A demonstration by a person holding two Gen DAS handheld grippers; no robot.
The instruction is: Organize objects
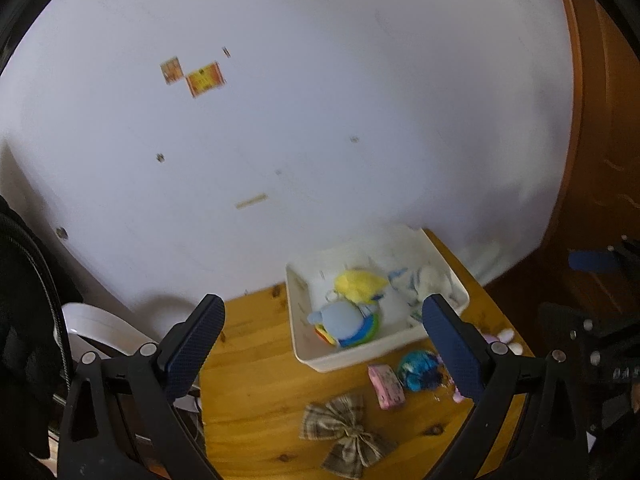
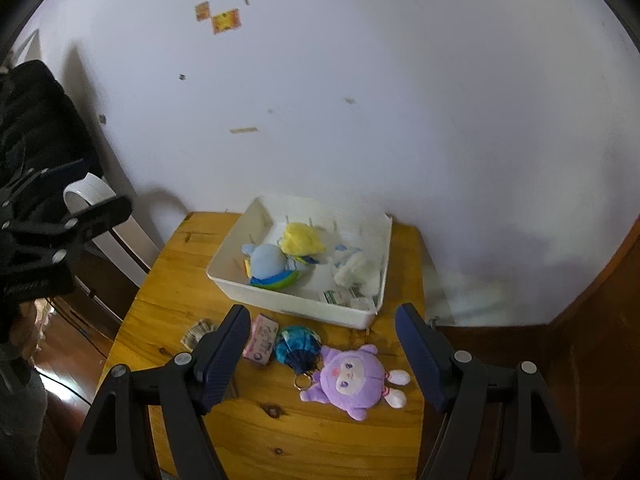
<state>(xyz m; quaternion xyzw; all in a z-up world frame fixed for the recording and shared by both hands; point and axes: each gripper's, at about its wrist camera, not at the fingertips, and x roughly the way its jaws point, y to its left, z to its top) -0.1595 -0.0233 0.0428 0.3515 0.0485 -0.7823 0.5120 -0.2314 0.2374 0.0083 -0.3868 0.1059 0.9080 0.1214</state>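
Observation:
A white bin [image 1: 316, 354] [image 2: 296, 304] stands on a wooden table [image 1: 256, 400] [image 2: 188, 276] and holds a yellow plush [image 1: 358, 286] [image 2: 300, 238], a blue plush [image 1: 344, 322] [image 2: 264, 260] and a white plush [image 2: 358, 274]. In front of it lie a pink packet [image 1: 386, 386] [image 2: 261, 340], a blue-green pouch [image 1: 418, 368] [image 2: 298, 344], a plaid bow [image 1: 346, 432] and a purple plush [image 2: 352, 376]. My left gripper [image 1: 324, 354] is open and empty above the table. My right gripper [image 2: 322, 360] is open and empty above the purple plush.
A white wall [image 1: 320, 120] rises behind the table. A white chair [image 2: 104, 216] and a black bag [image 2: 36, 120] are to the left. Brown wooden furniture [image 1: 600, 160] stands to the right. The left gripper also shows in the right wrist view [image 2: 96, 220].

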